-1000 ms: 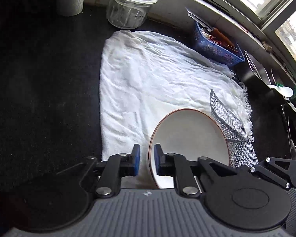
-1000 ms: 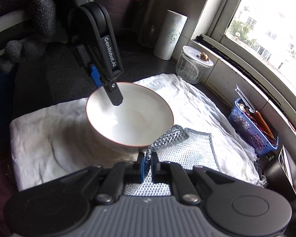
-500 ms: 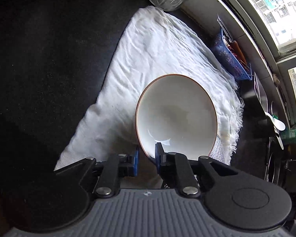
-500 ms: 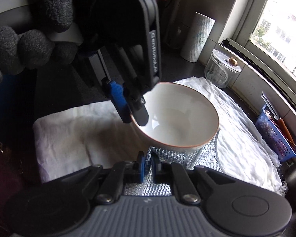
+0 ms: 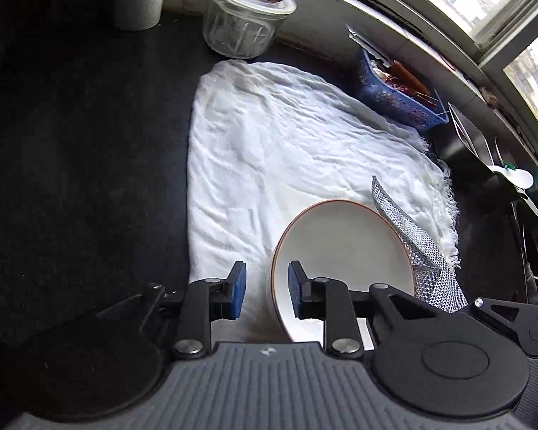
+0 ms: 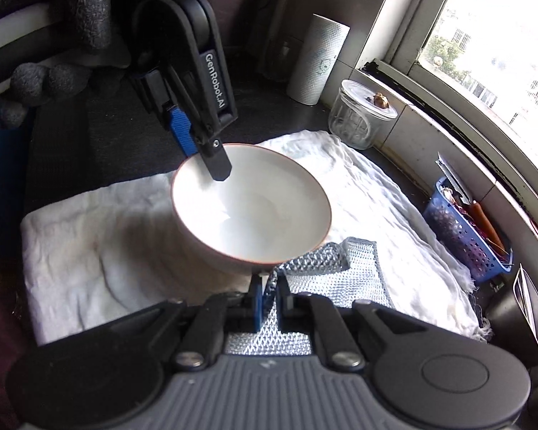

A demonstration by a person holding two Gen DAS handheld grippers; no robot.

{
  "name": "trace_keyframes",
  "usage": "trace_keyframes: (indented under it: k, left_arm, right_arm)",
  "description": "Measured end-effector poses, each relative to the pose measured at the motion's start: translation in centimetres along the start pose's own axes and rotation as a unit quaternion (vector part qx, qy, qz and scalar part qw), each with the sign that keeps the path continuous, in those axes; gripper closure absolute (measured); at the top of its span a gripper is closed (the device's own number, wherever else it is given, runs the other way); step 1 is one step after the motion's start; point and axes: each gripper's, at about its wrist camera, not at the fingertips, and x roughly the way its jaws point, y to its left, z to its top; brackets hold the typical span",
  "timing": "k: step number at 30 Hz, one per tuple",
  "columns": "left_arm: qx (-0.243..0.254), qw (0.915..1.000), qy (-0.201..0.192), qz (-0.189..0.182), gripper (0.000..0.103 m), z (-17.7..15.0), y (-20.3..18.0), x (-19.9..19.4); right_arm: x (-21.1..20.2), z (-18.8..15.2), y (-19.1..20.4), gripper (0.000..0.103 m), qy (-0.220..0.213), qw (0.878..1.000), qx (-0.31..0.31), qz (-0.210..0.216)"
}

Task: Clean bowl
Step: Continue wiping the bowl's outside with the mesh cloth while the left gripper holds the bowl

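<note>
A white bowl (image 5: pixel 340 251) with a brown rim sits on a white cloth (image 5: pixel 287 143); it also shows in the right wrist view (image 6: pixel 258 211). My left gripper (image 5: pixel 265 294) straddles the bowl's near rim with its jaws apart, one finger inside and one outside, not pinching it. In the right wrist view the left gripper (image 6: pixel 206 159) reaches down onto the rim. My right gripper (image 6: pixel 269 301) is shut on a silver mesh scrubbing cloth (image 6: pixel 326 279), just beside the bowl. The mesh cloth (image 5: pixel 412 251) stands up along the bowl's right edge.
A lidded glass jar (image 5: pixel 244 25), a paper towel roll (image 5: pixel 140 0) and a blue basket (image 5: pixel 394 93) of utensils stand along the window sill. Dark counter (image 5: pixel 71 161) lies left of the cloth. Metal ware (image 5: pixel 484 157) sits at the right.
The bowl was tilted up in my left gripper; now it rests level on the cloth and the left jaws have widened off its rim. The right gripper still holds the mesh cloth.
</note>
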Motion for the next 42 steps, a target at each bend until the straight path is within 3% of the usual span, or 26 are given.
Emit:
trace_keyframes:
  k: [8,10,18,25,28,30,33,38,42]
  left_arm:
    - [-0.126,0.9917,0.027,0.0,0.091,-3.1,0.3,-0.7]
    - [-0.131,0.9911,0.024,-0.006,0.09,-3.6,0.0,-1.0]
    - [-0.104,0.9935,0.042,-0.019,0.084,-3.5,-1.0,-1.2]
    - [-0.025,0.9992,0.015,0.026,0.083,-1.0,-0.3,-1.0]
    - [0.01,0.9997,0.018,0.012,0.083,0.3,-0.2,-0.1]
    - [0.045,0.9988,0.015,0.012,0.097,0.7,-0.6,0.2]
    - [0.044,0.9989,0.0,0.016,0.097,-0.2,-0.9,-0.2]
    - [-0.05,0.9979,0.008,0.039,0.096,-2.0,-0.5,-1.0]
    - [-0.094,0.9952,0.014,0.023,0.094,-2.9,-0.9,-1.2]
  right_arm:
    - [0.2,0.3,1.7,0.095,0.001,1.0,0.001,0.02]
    - [0.2,0.6,2.6,0.095,-0.001,1.0,-0.002,0.03]
    - [0.3,1.3,3.9,0.095,-0.009,0.998,-0.016,0.056]
    - [0.0,0.3,1.7,0.096,0.002,1.0,-0.009,0.025]
    - [0.2,0.4,0.9,0.095,0.004,1.0,-0.01,0.013]
    - [0.3,0.5,0.4,0.095,0.005,1.0,-0.007,0.008]
    - [0.3,0.6,0.4,0.094,0.003,1.0,-0.004,0.007]
    - [0.4,0.6,1.5,0.093,0.003,1.0,0.012,0.022]
    - [0.5,1.1,3.4,0.094,0.0,0.999,-0.001,0.046]
